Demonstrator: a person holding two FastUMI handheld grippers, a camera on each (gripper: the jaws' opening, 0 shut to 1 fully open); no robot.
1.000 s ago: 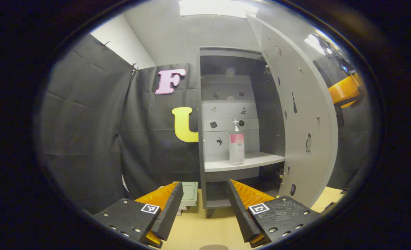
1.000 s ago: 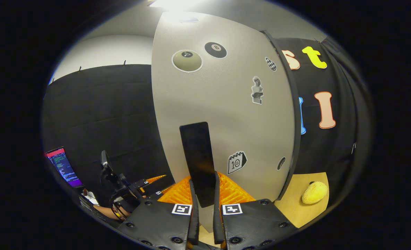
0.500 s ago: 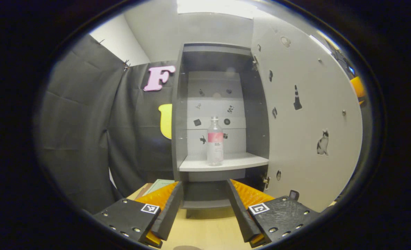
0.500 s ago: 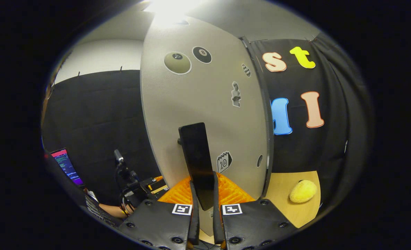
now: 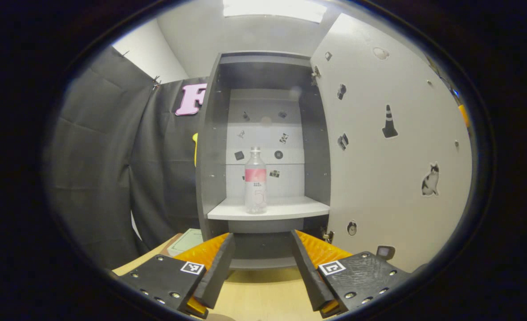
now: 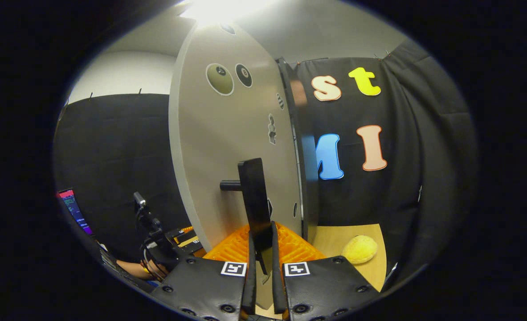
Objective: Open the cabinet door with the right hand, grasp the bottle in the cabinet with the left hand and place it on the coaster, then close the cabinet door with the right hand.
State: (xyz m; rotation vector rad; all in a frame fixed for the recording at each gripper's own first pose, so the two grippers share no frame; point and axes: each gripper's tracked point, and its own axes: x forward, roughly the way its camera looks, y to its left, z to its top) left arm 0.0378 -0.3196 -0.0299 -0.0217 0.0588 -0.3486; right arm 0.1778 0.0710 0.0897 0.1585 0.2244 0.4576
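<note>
Left gripper view, left to right: green book (image 5: pixel 184 241) flat on wooden table (image 5: pixel 263 296) at cabinet's left foot; grey cabinet (image 5: pixel 210 147) open, stickers on back panel; clear bottle (image 5: pixel 255 180) with pink label upright on shelf (image 5: pixel 267 208), near front edge, left of centre, untouched. Left gripper (image 5: pixel 259 263) low, in front of cabinet, well apart from bottle, jaws wide open, nothing between them. Cabinet door (image 5: pixel 388 156) swung fully out at right, cone and cat stickers on inner face. Right gripper view, left to right: lit screen (image 6: pixel 74 209) at far left; other gripper and holding hand (image 6: pixel 149 266) low left; door outer face with ball stickers; black handle (image 6: pixel 255 203) standing off door on short post. Right gripper (image 6: pixel 261 285) closed on lower end of handle, both fingers pressing its sides. Yellow plush thing (image 6: pixel 359 248) on table at right.
</note>
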